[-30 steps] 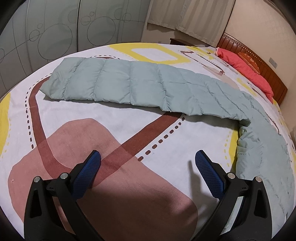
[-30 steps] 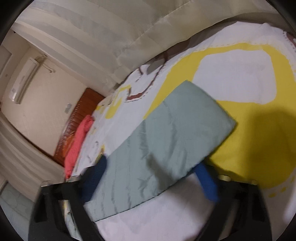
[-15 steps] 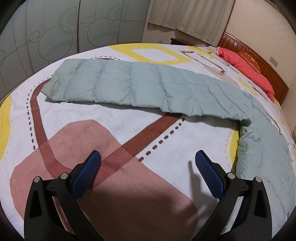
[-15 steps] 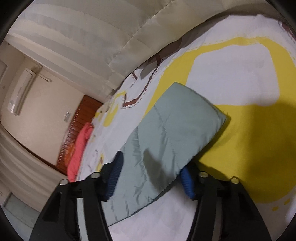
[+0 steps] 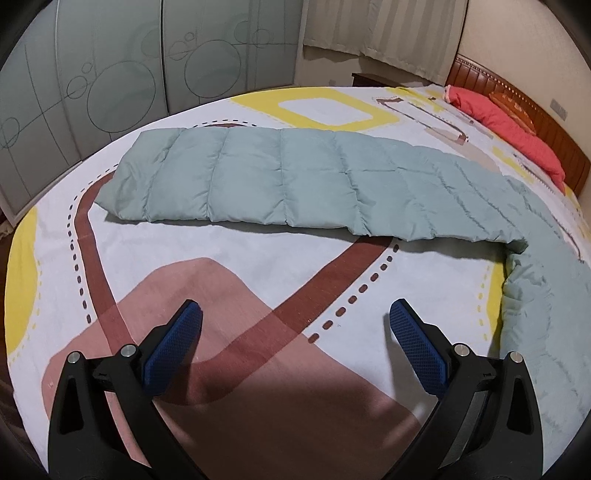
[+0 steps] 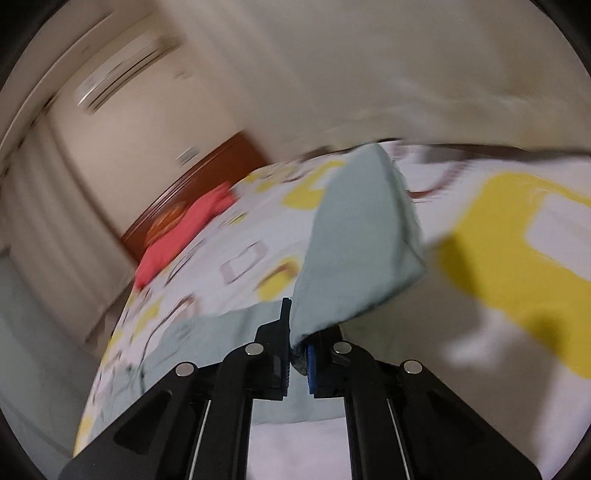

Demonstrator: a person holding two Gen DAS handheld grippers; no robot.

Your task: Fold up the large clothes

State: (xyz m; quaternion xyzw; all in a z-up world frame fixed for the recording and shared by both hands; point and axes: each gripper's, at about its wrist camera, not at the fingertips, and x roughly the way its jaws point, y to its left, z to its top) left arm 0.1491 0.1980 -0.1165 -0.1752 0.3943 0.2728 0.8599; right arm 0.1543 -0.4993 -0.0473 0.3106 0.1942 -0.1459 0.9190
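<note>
A long pale-green quilted garment (image 5: 295, 181) lies folded in a strip across the patterned bedsheet (image 5: 221, 266), bending down at the right side. My left gripper (image 5: 293, 332) is open and empty, hovering above the sheet well in front of the garment. In the right wrist view my right gripper (image 6: 297, 354) is shut on the end of the green garment (image 6: 362, 251), which is lifted off the bed and stands up in front of the camera. The view is blurred by motion.
A red pillow (image 5: 509, 125) lies by the wooden headboard (image 5: 546, 122) at the far right. Frosted wardrobe doors (image 5: 110, 74) and curtains (image 5: 376, 26) stand beyond the bed. The red pillow (image 6: 177, 236) and an air conditioner (image 6: 122, 81) show in the right wrist view.
My right gripper closed on the garment's end and lifted it off the sheet, swinging upward. My left gripper stayed open and shifted only slightly.
</note>
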